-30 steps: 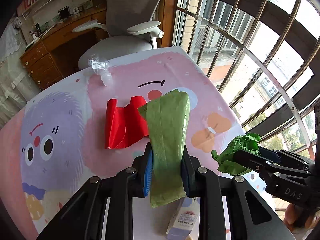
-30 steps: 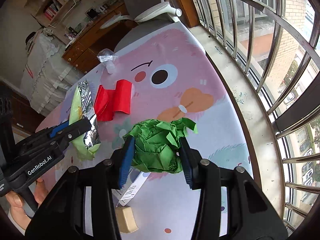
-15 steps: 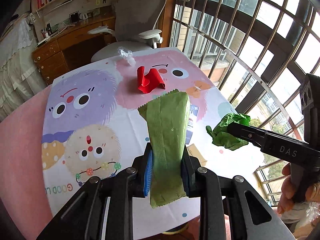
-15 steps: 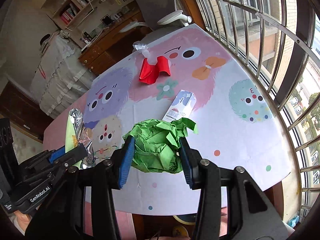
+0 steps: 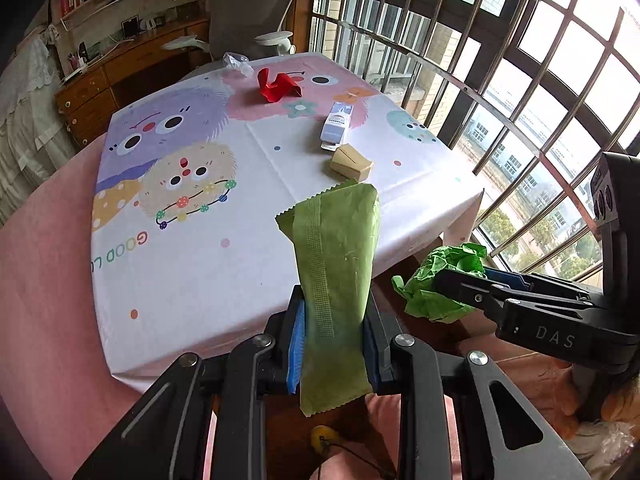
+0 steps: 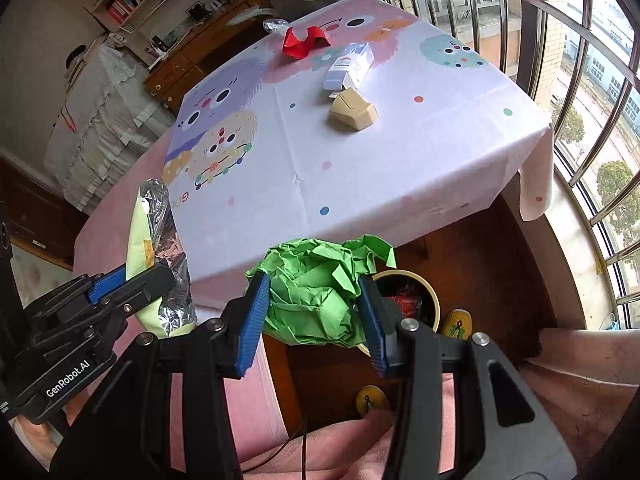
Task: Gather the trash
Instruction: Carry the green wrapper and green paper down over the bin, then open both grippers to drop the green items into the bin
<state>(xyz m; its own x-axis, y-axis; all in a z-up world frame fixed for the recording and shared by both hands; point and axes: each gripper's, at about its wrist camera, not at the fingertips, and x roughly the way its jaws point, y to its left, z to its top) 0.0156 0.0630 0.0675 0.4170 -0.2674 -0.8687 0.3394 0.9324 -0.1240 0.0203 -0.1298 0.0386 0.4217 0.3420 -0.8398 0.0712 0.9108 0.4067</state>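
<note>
Below and just beyond the right tool [image 6: 316, 320] stands a round bin [image 6: 430, 292] with a pale rim on the brown floor; red scraps lie inside it, and the rest of its contents is hidden behind the tool's load. The right tool is clenched on a crumpled green paper ball [image 6: 320, 292], creased all over, with one torn flap sticking out to the right; it hangs partly over the bin's near rim. The left tool [image 5: 332, 344] grips a flat green snack wrapper [image 5: 340, 264] with a saw-toothed top edge and a ribbed seam down its back; from the right wrist view its inside shows silver foil. Both loads are off the surface, on its near side.

Ahead of both tools the surface [image 5: 200, 272] wears a white cloth printed with fuzzy cartoon faces over a pink one. On it, well beyond the tools, lie a tan box [image 5: 351, 163], a white-and-blue carton [image 5: 337, 124] just behind it, a red wrapper [image 5: 278, 85] and a clear plastic scrap [image 5: 237, 63] at the far edge. Beyond stand a grey office chair [image 5: 248, 20], a wooden desk with shelves, and barred windows to the right.
</note>
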